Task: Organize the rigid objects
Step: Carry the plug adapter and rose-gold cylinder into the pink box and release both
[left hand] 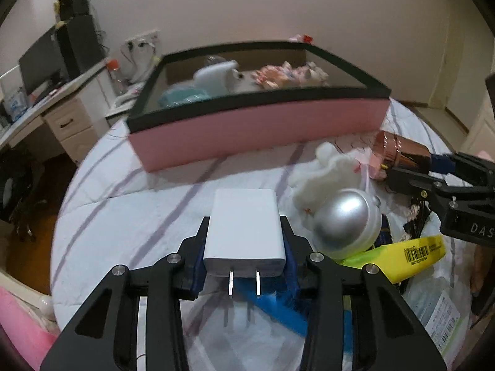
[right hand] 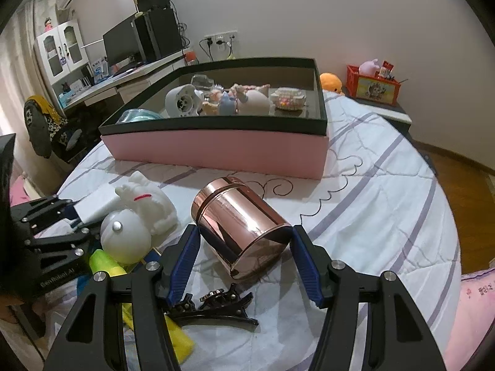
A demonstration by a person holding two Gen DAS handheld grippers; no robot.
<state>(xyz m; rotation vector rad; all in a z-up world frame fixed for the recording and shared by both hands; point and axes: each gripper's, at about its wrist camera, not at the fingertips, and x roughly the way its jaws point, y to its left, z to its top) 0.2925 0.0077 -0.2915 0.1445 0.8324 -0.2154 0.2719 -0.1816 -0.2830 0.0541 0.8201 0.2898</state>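
Note:
My left gripper [left hand: 244, 232] is shut on a white plug charger [left hand: 246, 225], prongs toward the camera, held above the bed. My right gripper [right hand: 244, 241] is shut on a shiny rose-gold canister [right hand: 239, 225] lying tilted between its blue pads; it also shows in the left wrist view [left hand: 402, 154]. The pink box with a black rim [right hand: 216, 148] stands at the back of the bed and holds several toys and small objects. It shows in the left wrist view too [left hand: 253, 133].
A silver-domed object [left hand: 346, 219], a white plush toy [right hand: 145, 201], a yellow packet [left hand: 399, 256], a black hair clip [right hand: 213, 306] and plastic bags lie on the striped bed. A desk with a monitor [right hand: 123, 46] stands at the left.

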